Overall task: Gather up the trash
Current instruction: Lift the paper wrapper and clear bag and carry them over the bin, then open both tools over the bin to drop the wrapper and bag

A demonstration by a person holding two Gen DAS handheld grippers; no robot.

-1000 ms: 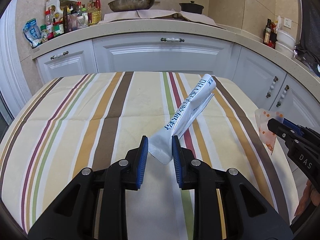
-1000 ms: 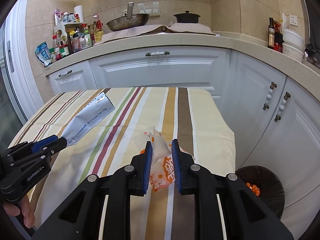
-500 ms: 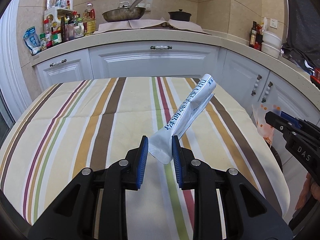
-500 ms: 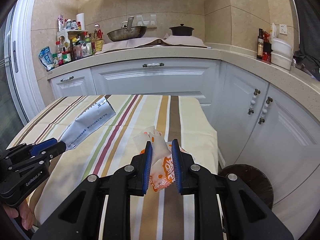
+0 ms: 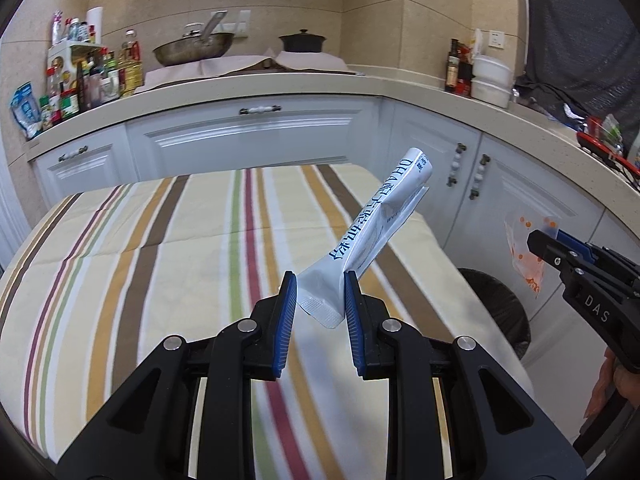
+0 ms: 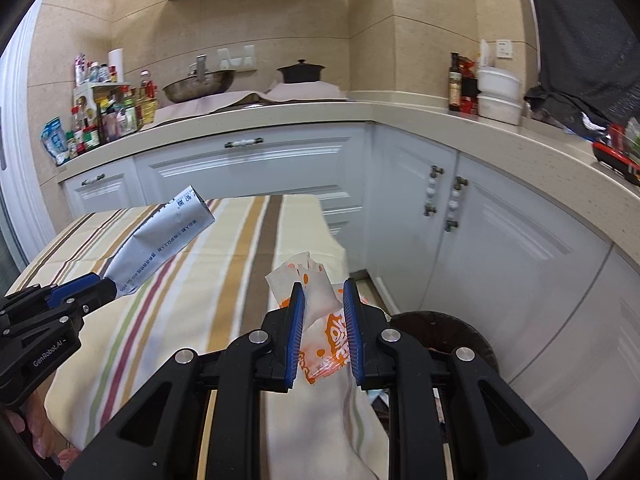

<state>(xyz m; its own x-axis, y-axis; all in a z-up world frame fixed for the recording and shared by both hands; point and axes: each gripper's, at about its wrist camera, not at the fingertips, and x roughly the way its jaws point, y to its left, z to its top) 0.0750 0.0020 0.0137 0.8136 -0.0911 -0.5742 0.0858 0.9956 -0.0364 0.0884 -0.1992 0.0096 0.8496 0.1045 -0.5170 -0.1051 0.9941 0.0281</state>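
My left gripper (image 5: 320, 294) is shut on the sealed end of a long silver-grey packet with blue print (image 5: 378, 236), held up above the striped tablecloth (image 5: 160, 256). The packet also shows in the right wrist view (image 6: 160, 248). My right gripper (image 6: 323, 312) is shut on a crumpled white and orange wrapper (image 6: 320, 316), held over the table's right edge. That wrapper also shows in the left wrist view (image 5: 526, 248). A round dark trash bin (image 6: 444, 336) stands on the floor just right of the table, also seen in the left wrist view (image 5: 496, 304).
White kitchen cabinets (image 5: 248, 140) and a beige counter (image 5: 460, 100) wrap around the back and right. On the counter stand a wok (image 5: 192, 50), a black pot (image 5: 302, 42), bottles on a rack (image 5: 84, 76) and white bowls (image 5: 492, 80).
Both grippers, still holding their trash, have moved right towards the table's right edge. The trash bin has come more fully into view beside the table.
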